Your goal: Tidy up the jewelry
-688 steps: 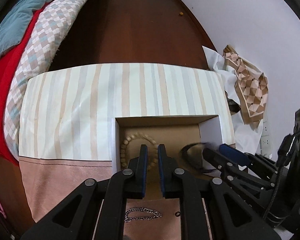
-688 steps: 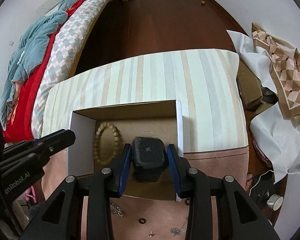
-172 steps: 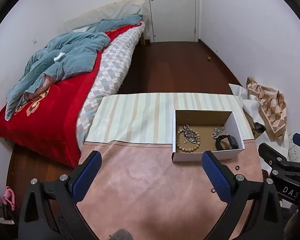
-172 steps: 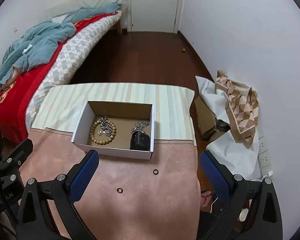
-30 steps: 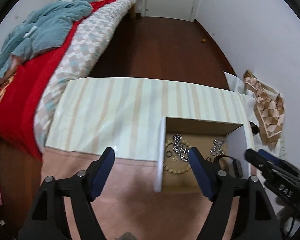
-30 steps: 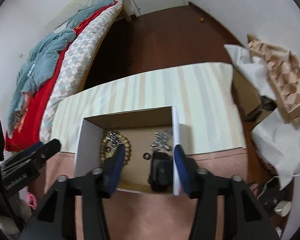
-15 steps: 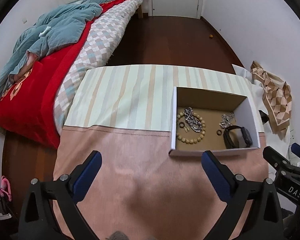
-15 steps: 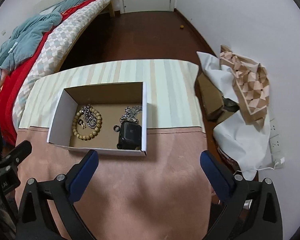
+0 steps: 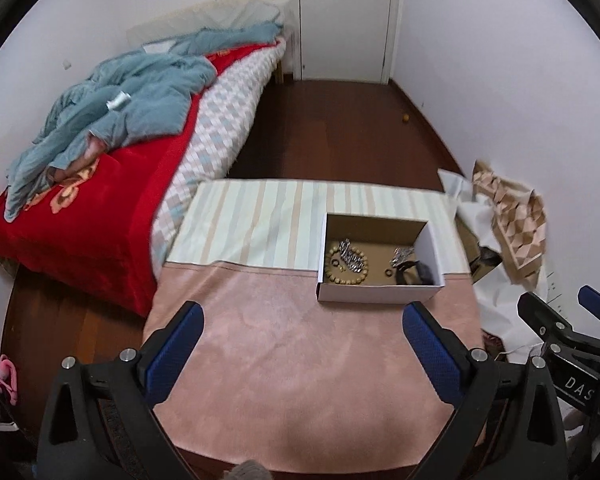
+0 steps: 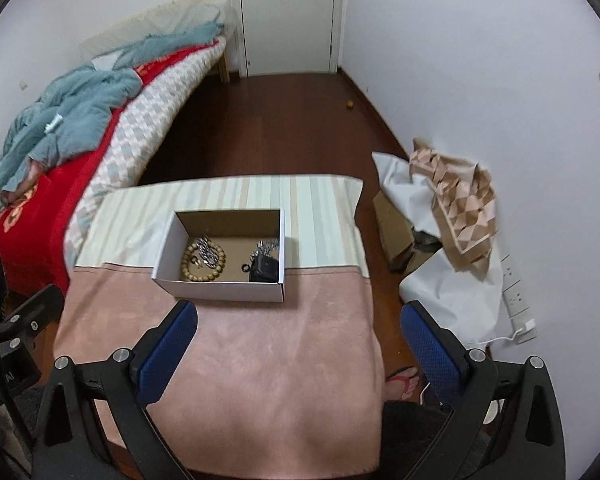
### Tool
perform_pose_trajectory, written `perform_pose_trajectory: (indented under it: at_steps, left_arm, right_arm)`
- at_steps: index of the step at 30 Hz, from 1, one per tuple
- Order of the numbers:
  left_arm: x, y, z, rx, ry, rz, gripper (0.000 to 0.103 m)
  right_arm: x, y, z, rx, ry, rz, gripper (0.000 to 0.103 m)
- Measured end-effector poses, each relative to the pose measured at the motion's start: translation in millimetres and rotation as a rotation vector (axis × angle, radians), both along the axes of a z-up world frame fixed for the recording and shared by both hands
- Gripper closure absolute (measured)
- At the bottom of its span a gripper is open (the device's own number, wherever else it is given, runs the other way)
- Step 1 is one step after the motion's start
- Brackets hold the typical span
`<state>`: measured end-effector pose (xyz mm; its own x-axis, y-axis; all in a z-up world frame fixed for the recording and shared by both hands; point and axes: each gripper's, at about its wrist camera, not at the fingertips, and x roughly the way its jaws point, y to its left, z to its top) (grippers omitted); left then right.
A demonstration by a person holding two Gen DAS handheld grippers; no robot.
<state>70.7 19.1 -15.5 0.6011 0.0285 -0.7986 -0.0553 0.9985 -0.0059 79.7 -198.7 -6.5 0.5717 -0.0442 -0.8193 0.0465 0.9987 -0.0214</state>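
In the left wrist view, the left gripper point(image 9: 302, 330) is spread wide and holds nothing, above the pink cloth point(image 9: 300, 364) on the table. The white box point(image 9: 380, 294) stands far right on this cloth, its far part on the striped cloth point(image 9: 260, 208). Inside it lie a wooden bead bracelet point(image 9: 346, 270) on the left with a silver chain point(image 9: 351, 258) across it, and a black watch point(image 9: 418, 272) on the right. In the right wrist view, the right gripper point(image 10: 298, 328) is also wide and empty. The box point(image 10: 220, 290) is just beyond its fingers, left of centre, with the bracelet point(image 10: 202, 266), chain point(image 10: 209, 254), a small black ring point(image 10: 244, 267) and the watch point(image 10: 265, 269) inside. A bed point(image 10: 60, 148) is far left.
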Motion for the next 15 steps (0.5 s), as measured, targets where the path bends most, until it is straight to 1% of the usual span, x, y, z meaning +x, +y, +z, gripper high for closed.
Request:
perform_pose_trajectory:
  at_steps: [3, 7, 11, 15]
  left_arm:
    - [-21, 2, 23, 0.005, -0.037, 0.002, 0.001]
    - [-47, 1, 48, 0.001, -0.081, -0.006, 0.001]
    - [-64, 1, 63, -0.017, -0.088, -0.015, 0.001]
    - [-75, 1, 75, -0.031, -0.103, -0.017, 0.001]
  right_arm:
    - [-24, -1, 26, -0.001, -0.038, 0.002, 0.0]
    - [-53, 1, 52, 0.005, -0.074, 0.01, 0.0]
    - [-80, 2, 77, 0.02, -0.106, 0.013, 0.0]
    - [-97, 2, 96, 0.016, -0.135, 0.013, 0.0]
